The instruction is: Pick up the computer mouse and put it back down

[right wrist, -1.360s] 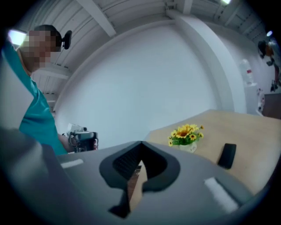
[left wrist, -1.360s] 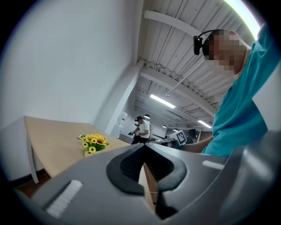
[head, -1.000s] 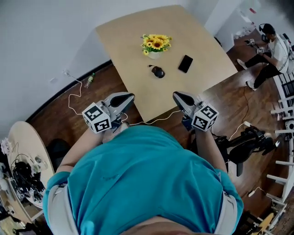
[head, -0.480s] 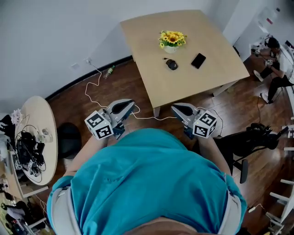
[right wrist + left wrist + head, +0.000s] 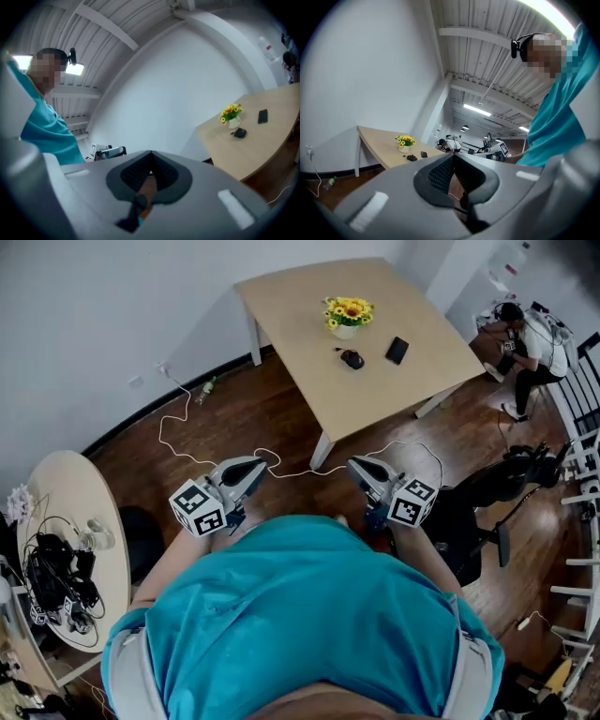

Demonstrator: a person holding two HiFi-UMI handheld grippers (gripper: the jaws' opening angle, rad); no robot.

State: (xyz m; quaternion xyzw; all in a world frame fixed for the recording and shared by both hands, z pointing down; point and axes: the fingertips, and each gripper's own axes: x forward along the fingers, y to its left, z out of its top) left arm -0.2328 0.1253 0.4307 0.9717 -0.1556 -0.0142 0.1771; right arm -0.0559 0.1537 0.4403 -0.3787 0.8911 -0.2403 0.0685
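Resting on the pale wooden table (image 5: 300,315), just before the white pot of yellow flowers (image 5: 347,315), the small black computer mouse (image 5: 352,359) lies well ahead of the 2 grippers. The right gripper (image 5: 362,468) is nearer, almost in line; the left gripper (image 5: 249,468) is offset. Both have jaws pressed together, empty.

A white wall (image 5: 94,315) curves round a dark wood floor (image 5: 244,418). A pale square table (image 5: 300,334) stands on white legs with one corner near the wall, bearing a vase of yellow flowers (image 5: 346,314). A round table (image 5: 56,493) cluttered with cables sits at the left. A white cable (image 5: 187,451) trails across the floor, and a bottle (image 5: 206,387) lies by the skirting. A black chair (image 5: 487,493) stands at the right, and a person (image 5: 525,334) sits beyond it. Overhead, a ribbed ceiling (image 5: 478,51) carries beams and strip lights (image 5: 477,109).
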